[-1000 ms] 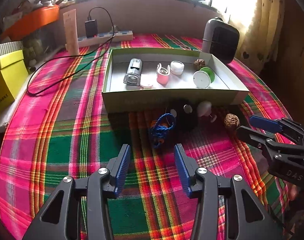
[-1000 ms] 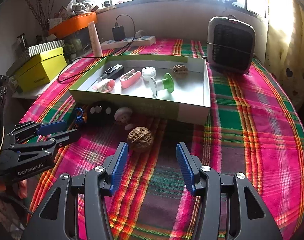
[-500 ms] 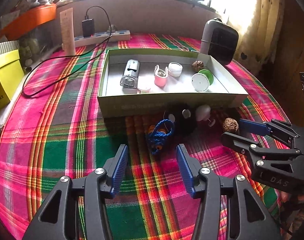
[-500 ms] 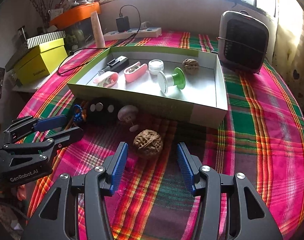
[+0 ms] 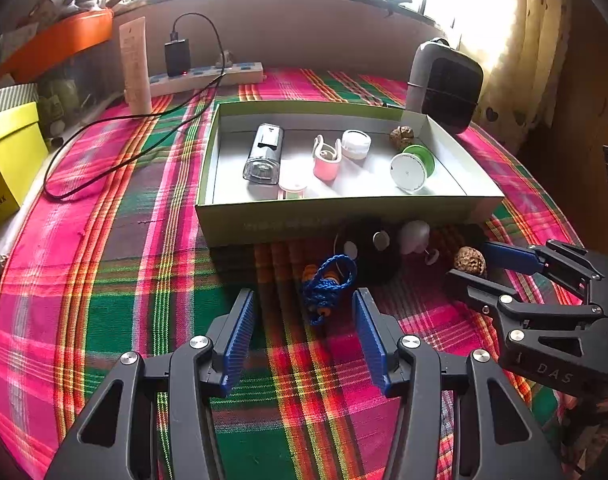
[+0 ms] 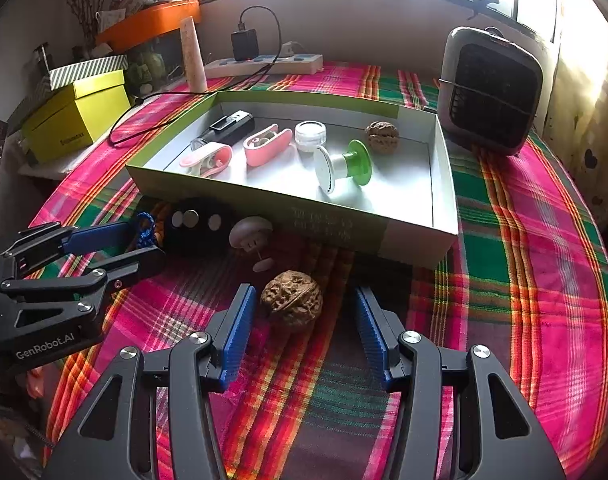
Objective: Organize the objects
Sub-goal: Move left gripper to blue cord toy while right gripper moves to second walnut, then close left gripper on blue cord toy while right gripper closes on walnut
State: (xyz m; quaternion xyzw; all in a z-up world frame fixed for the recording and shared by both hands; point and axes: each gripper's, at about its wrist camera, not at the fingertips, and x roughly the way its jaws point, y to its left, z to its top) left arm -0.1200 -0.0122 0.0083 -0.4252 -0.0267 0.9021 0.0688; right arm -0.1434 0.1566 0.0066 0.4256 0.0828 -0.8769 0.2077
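Both claws have closed in: the left claw [image 5: 304, 340], jaws apart and empty, frames the blue cord [image 5: 328, 285] just ahead, while the right claw [image 6: 301, 336], equally open, brackets the walnut [image 6: 291, 300] before the box [image 6: 344, 224].

Grey heater [image 6: 490, 90], power strip [image 6: 263, 65], yellow box [image 6: 77, 116], plaid tablecloth [image 6: 544, 240]

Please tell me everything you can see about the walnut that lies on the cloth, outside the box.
The walnut is whole, round and brown, with a deeply wrinkled, hard-looking shell and a seam across it. It rests on the plaid cloth in front of the box, apart from it. It sits between the open fingers of the right claw, nearer the left finger; neither pad seems to touch it. A small mushroom-shaped thing lies just behind it.
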